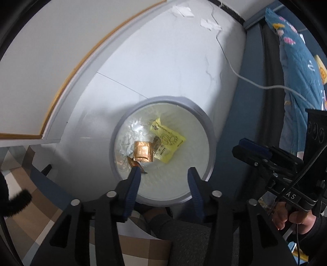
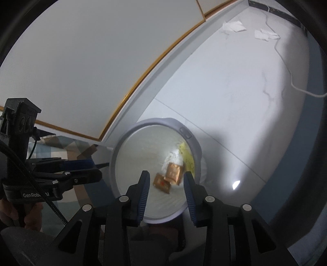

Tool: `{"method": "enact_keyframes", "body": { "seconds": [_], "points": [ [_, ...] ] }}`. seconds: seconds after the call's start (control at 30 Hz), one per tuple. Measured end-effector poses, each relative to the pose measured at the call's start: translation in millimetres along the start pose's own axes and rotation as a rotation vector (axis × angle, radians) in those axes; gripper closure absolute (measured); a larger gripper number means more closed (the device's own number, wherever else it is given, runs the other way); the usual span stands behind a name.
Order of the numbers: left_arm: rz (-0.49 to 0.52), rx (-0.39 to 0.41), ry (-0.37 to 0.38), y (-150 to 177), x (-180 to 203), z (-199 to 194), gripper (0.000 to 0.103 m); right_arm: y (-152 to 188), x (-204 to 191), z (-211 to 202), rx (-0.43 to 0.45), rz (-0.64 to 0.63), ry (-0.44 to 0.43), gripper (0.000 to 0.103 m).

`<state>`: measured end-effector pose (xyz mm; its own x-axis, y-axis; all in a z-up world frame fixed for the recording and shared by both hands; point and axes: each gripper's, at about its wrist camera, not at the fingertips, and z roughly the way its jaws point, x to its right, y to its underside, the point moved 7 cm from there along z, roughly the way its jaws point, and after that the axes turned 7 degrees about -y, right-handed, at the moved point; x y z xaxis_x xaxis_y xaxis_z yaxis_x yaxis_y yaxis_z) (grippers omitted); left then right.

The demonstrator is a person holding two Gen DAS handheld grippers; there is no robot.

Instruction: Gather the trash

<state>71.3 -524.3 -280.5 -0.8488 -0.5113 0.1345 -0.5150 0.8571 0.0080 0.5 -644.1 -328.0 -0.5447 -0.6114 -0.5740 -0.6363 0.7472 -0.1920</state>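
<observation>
Both hand-held grippers are hanging over the trash bin (image 1: 201, 114) at the centre of each frame: the left hand-held gripper (image 1: 164, 174) is standing open with nothing between its pads, and the right hand-held gripper (image 2: 166, 180) is likewise parted and empty. Inside the bin, a yellow wrapper (image 1: 167, 141), a gold packet (image 1: 143, 151), a second orange packet (image 2: 161, 183) and crumpled white paper (image 1: 130, 141) are already lying on the liner. Still waiting, I judge, are two tissue scraps (image 1: 183, 11) (image 1: 210, 24) on the white floor (image 1: 163, 67) at the upper right of the frame, well apart from the bin
</observation>
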Motion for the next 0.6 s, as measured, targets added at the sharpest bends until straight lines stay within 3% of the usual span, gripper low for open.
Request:
{"method": "enact_keyframes", "body": {
  "seconds": [0.07, 0.33, 0.6],
  "points": [
    [-0.025, 0.044, -0.016, 0, -5, -10, 0.052, -1, -2, -4, 0.009, -0.004, -0.001, 0.068],
    [-0.130, 0.254, -0.164, 0, -32, -69, 0.051, -7, -22, -25, 0.065, -0.043, 0.018, 0.065],
    [-0.288, 0.421, -0.234, 41, -71, -146, 0.051, -26, -89, -70, 0.164, -0.176, -0.016, 0.056]
  ]
}}
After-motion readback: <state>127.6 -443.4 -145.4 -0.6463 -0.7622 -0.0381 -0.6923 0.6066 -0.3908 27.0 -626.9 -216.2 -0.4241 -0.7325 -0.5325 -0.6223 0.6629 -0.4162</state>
